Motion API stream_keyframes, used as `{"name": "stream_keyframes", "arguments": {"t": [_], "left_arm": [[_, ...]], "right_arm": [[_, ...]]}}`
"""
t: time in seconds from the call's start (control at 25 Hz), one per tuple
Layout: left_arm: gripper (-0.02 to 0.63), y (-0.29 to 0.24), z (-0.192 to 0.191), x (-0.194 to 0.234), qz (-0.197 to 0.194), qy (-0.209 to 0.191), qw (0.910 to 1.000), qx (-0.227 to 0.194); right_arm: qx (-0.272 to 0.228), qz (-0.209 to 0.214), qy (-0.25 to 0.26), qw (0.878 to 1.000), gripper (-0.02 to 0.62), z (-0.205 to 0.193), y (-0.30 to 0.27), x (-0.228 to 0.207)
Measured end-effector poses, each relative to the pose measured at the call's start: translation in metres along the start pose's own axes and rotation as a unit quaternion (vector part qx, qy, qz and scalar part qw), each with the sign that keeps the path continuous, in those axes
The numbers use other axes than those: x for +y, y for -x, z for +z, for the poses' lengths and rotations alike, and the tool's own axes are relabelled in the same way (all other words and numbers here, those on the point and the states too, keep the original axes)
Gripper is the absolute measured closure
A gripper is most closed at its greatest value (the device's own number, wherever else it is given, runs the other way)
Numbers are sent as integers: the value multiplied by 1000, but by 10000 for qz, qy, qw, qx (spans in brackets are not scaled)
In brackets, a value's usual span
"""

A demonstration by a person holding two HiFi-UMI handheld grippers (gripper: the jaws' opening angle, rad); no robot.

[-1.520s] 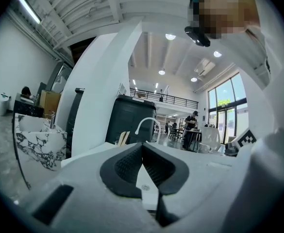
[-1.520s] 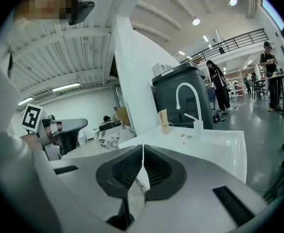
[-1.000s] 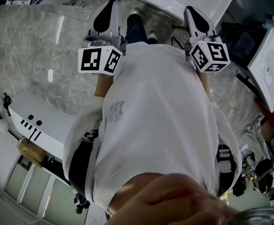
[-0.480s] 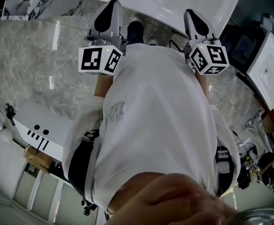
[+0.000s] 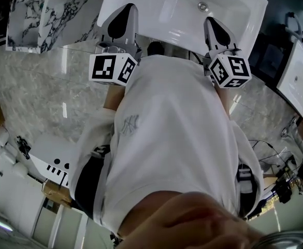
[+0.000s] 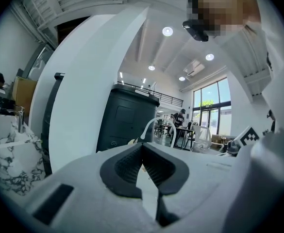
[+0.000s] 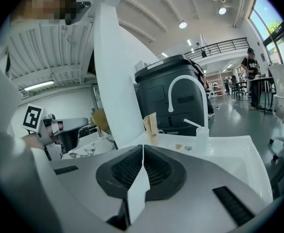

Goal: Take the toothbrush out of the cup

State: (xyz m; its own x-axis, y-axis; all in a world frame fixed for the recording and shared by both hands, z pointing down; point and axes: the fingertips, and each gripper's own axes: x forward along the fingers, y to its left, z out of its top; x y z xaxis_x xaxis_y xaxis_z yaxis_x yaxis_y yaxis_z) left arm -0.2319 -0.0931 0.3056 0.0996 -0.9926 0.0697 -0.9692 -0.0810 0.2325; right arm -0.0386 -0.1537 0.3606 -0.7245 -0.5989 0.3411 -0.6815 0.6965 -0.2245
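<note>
Your white shirt (image 5: 177,139) fills the middle of the head view. The grey stone floor (image 5: 37,87) runs down the left side of that view. The white sink (image 5: 167,14) lies across the top, just past your two claws.

In the right gripper view, a big white panel (image 7: 112,81) stands up left of the middle. A dark bin (image 7: 166,96) sits behind the sink, right of the panel.

Your left claw (image 5: 128,8) is at the upper left of the head view, with its tip over the near edge of the sink. Its own view shows the two jaws pressed together. There is nothing between them.

Your right claw (image 5: 210,21) is at the upper right of the head view, and its tip is over the sink too. Its jaws are also closed tight and hold nothing. Each claw has its marker cube just above your shirt.

The white tap (image 7: 185,77) bends in an arch at the back of the sink, in the middle of the right gripper view. A brown paper pack (image 7: 151,127) stands just left of it.

The clear cup (image 7: 202,139) stands on the back of the sink, right at the foot of the tap. The white toothbrush (image 7: 192,124) is in the cup. It leans out to the left over the rim. The cup is well past the tip of your right claw. Neither claw touches the cup or the toothbrush.
</note>
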Motion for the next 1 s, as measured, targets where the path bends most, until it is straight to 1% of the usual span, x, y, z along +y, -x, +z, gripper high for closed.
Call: {"name": "stream_keyframes", "arguments": {"t": [0.24, 0.44, 0.8, 1.0], "left_arm": [[591, -20, -1, 27, -295, 7, 9995, 123], [591, -26, -7, 37, -367, 58, 9990, 256], [591, -27, -13, 34, -396, 119, 9987, 306], [591, -32, -11, 21, -389, 145, 9987, 306]], "right_arm": [[14, -307, -116, 9995, 580, -1, -23, 4], [67, -474, -160, 9987, 580, -3, -26, 4], [37, -634, -174, 9978, 580, -3, -18, -7], [-19, -741, -182, 9971, 580, 6, -8, -24]]}}
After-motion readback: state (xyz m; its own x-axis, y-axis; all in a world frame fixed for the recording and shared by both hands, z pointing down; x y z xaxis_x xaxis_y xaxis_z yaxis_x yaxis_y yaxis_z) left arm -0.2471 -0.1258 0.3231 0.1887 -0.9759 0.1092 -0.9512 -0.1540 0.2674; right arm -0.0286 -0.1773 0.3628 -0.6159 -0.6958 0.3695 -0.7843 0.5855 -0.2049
